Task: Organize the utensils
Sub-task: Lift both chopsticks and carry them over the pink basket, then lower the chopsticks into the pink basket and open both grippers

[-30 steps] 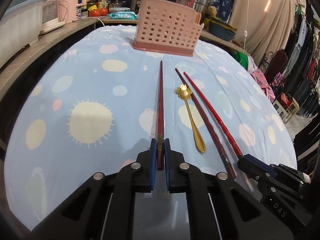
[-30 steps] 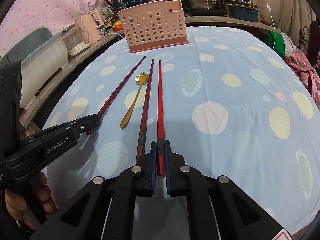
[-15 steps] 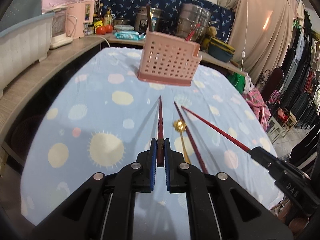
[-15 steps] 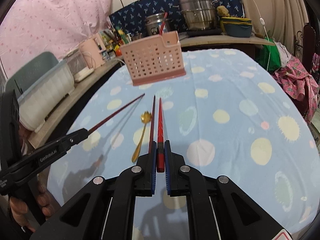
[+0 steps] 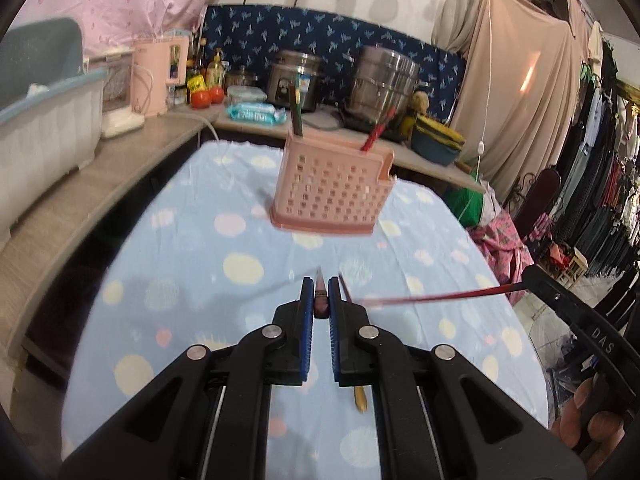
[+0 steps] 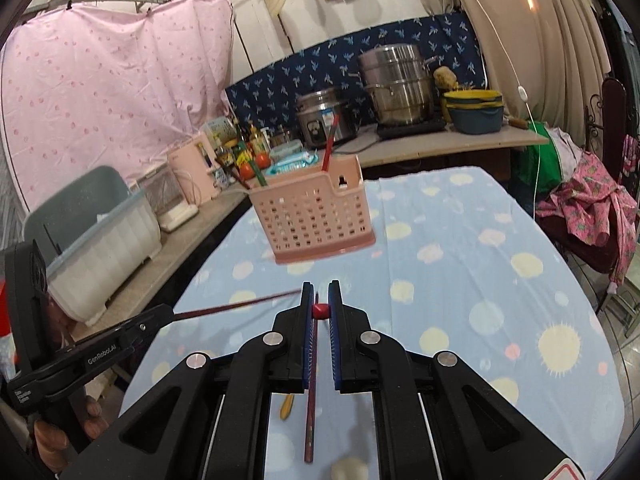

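Observation:
My left gripper (image 5: 320,300) is shut on a dark red chopstick (image 5: 320,296), held up off the table and seen end-on. My right gripper (image 6: 320,304) is shut on a bright red chopstick (image 6: 320,311), also seen end-on; it shows from the side in the left wrist view (image 5: 432,297). The left chopstick shows in the right wrist view (image 6: 240,305). A pink perforated utensil basket (image 5: 332,196) stands ahead on the spotted blue tablecloth (image 5: 192,280); it holds some sticks. One dark red chopstick (image 6: 310,392) and a gold spoon (image 6: 286,406) lie on the cloth below the grippers.
A counter behind the table carries steel pots (image 5: 384,80), a rice cooker (image 5: 294,80), bottles, tomatoes and a pink appliance (image 5: 154,76). A grey tub (image 5: 44,132) sits at the left. Clothes hang at the right (image 5: 600,184).
Both grippers have lifted their chopsticks off the table and risen, tilting up toward the basket. The spoon and one chopstick stay on the cloth.

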Demonstrator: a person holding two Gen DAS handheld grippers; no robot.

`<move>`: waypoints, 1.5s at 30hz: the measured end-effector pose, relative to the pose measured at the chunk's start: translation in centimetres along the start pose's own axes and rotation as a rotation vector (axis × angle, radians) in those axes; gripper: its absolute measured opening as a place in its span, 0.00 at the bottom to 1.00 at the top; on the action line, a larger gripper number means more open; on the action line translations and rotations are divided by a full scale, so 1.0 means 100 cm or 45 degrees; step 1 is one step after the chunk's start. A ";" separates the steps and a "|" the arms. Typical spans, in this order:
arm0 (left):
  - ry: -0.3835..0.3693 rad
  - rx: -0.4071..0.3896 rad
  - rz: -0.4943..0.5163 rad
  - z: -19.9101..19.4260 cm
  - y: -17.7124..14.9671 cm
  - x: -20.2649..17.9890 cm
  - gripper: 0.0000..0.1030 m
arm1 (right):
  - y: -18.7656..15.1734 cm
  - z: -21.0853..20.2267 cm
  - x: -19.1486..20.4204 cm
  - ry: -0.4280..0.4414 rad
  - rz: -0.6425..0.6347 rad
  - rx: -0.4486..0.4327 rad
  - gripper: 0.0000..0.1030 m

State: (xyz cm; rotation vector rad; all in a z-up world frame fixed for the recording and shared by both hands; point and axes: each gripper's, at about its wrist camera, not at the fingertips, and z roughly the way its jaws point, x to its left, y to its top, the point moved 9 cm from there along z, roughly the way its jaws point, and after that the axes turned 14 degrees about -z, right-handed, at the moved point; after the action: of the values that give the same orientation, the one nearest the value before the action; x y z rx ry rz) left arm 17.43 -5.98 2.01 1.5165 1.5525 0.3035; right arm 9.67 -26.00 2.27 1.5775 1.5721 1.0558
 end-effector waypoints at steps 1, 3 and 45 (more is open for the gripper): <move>-0.004 -0.011 0.002 0.000 0.006 -0.002 0.07 | 0.006 0.000 -0.001 -0.003 -0.005 -0.014 0.07; -0.012 -0.035 0.006 0.000 0.019 -0.007 0.07 | 0.019 0.002 -0.003 -0.009 -0.016 -0.039 0.07; -0.094 -0.569 0.041 0.044 0.270 -0.089 0.07 | 0.255 0.119 -0.060 0.036 0.161 -0.411 0.07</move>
State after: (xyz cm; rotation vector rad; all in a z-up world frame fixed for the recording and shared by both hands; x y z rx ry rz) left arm 36.95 -9.93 22.78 1.1873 1.2967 0.5658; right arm 32.19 -32.36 19.00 1.4574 1.2564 1.3319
